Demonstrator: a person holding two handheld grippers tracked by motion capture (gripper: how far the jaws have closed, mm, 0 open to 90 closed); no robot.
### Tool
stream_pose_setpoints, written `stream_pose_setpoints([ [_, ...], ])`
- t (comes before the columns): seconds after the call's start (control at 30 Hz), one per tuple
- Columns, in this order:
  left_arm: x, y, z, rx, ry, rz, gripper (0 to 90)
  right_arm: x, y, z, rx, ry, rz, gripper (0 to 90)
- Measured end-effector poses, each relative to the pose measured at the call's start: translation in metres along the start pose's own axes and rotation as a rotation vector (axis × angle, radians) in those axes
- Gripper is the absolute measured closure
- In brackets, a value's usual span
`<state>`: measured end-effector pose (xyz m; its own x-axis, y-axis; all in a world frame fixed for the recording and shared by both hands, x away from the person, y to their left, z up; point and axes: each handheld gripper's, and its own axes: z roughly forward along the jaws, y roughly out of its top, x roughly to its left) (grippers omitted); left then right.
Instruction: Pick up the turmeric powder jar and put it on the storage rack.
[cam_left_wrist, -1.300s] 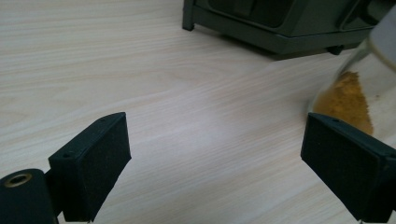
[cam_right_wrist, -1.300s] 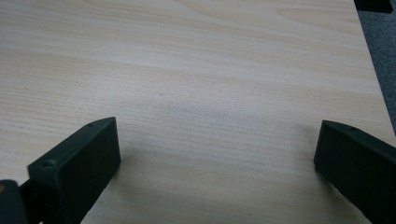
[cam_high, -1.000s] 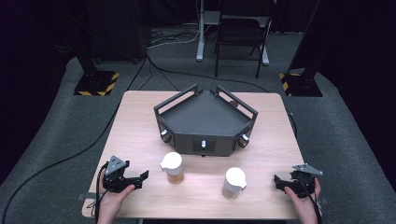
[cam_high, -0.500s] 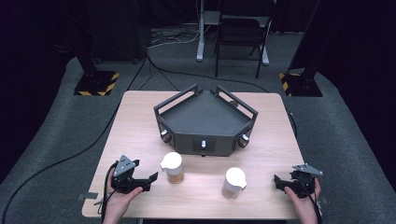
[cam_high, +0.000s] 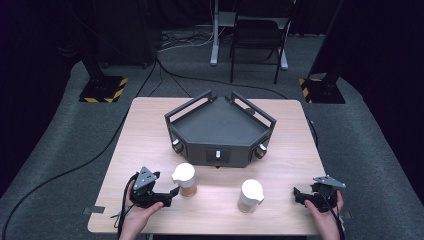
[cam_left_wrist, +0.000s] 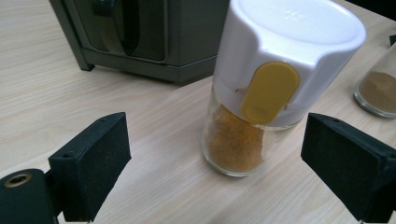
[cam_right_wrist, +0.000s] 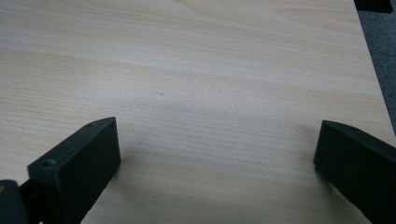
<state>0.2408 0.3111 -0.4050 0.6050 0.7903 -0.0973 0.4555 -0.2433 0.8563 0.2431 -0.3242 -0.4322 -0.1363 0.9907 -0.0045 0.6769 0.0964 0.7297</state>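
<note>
Glass spice jar (cam_left_wrist: 252, 93) holding orange powder stands before the wide-open left hand-held gripper (cam_left_wrist: 215, 163); the right hand-held gripper (cam_right_wrist: 215, 163) gapes too.

Two glass spice jars with white plastic caps stand on the light wooden desk (cam_high: 150, 130), both toward its near edge: one with orange-brown powder and a yellow tab (cam_high: 184, 179) nearer the left corner, one with brown powder (cam_high: 249, 195) nearer the right. One dark grey angular metal tray with railed sides (cam_high: 219, 131) sits at the middle, toward the far edge. Two black two-jaw grippers are held over the near edge, the left gripper (cam_high: 172, 191) and the right gripper (cam_high: 297, 195).
</note>
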Motion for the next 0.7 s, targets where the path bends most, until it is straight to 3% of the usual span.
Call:
stream_pose_setpoints([
  [0.7, -0.015, 0.011, 0.024, 0.010, -0.021, 0.028, 9.7, 0.000, 0.000, 0.000, 0.000, 0.000, 0.000, 0.0],
])
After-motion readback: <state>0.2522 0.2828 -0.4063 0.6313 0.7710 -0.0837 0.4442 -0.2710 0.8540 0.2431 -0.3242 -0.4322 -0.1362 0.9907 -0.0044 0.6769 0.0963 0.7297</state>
